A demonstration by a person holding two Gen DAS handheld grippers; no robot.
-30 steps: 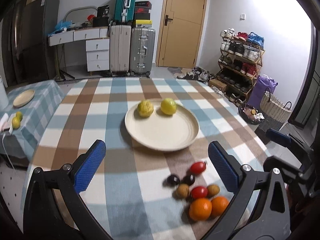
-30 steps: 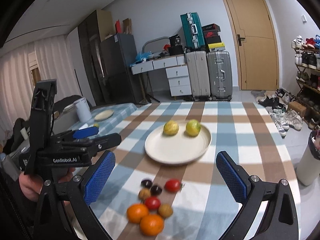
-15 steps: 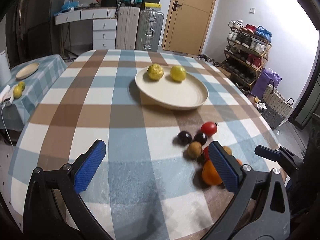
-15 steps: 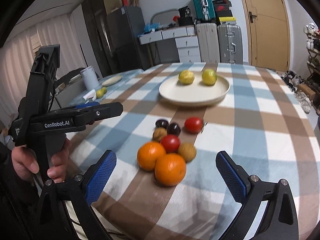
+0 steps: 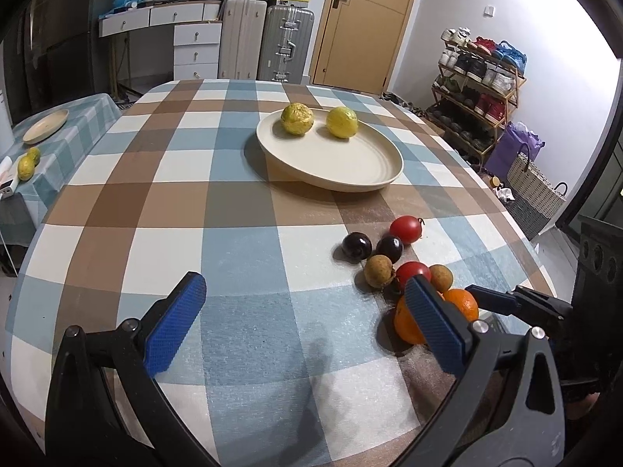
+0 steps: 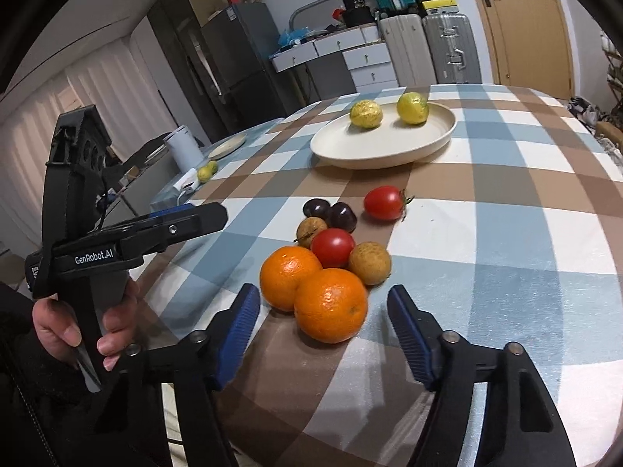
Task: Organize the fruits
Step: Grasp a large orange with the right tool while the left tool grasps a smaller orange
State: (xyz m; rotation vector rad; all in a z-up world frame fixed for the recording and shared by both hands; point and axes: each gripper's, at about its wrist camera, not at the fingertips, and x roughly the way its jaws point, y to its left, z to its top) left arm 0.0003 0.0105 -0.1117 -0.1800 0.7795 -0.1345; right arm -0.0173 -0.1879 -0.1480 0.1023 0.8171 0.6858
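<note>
The right gripper (image 6: pixel 323 330), jaws just narrowed but not touching, frames the near orange (image 6: pixel 331 305); a second orange (image 6: pixel 286 276), tomatoes and longans crowd just beyond. The left gripper (image 5: pixel 307 323) gapes empty beside the pile, the plate (image 5: pixel 350 179) farther ahead.
</note>
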